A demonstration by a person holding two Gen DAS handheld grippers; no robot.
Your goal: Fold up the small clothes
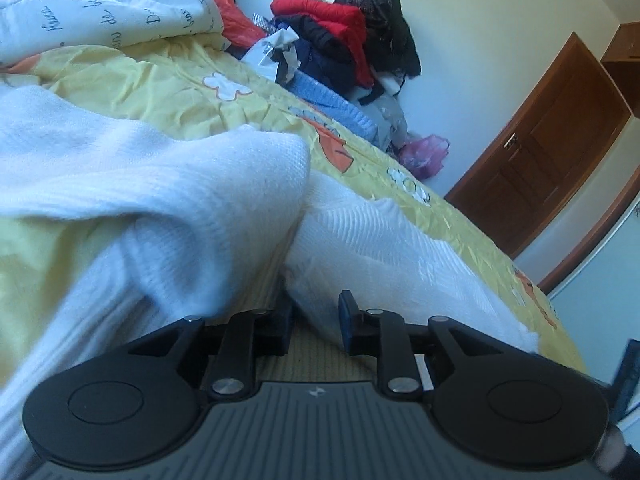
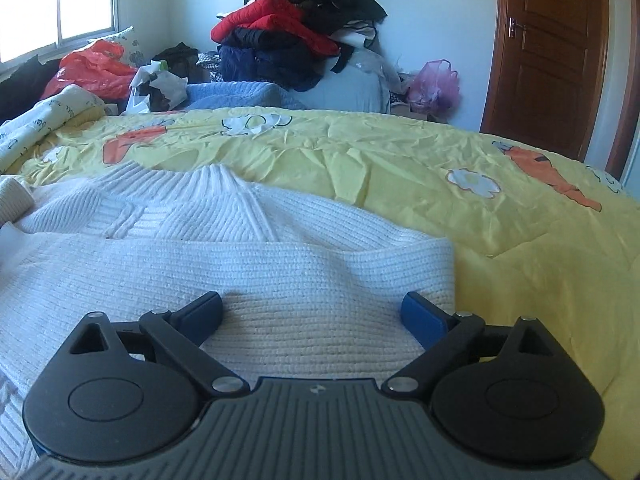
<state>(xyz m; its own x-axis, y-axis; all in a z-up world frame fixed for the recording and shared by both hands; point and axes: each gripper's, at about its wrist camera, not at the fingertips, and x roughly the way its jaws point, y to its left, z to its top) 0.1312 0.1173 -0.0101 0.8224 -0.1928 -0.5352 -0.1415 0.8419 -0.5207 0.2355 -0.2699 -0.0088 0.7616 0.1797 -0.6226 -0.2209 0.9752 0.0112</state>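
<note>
A white knit sweater (image 2: pixel 248 264) lies on the yellow bedspread (image 2: pixel 400 160); its collar points toward the far side and a folded part lies across its front. My right gripper (image 2: pixel 312 316) is open, low over the sweater's near folded part, fingers wide apart. In the left wrist view the sweater (image 1: pixel 140 184) is bunched and lifted close to the camera. My left gripper (image 1: pixel 316 324) is narrowly parted; white knit fabric sits at its fingertips, and whether it is clamped is unclear.
A pile of red, black and navy clothes (image 2: pixel 296 28) stands at the far side of the bed, with a blue blanket (image 2: pixel 240 94), red plastic bags (image 2: pixel 92 68) and a pink bag (image 2: pixel 434 84). A printed white quilt (image 1: pixel 100 12) lies at the left. A brown door (image 2: pixel 548 48) is at the right.
</note>
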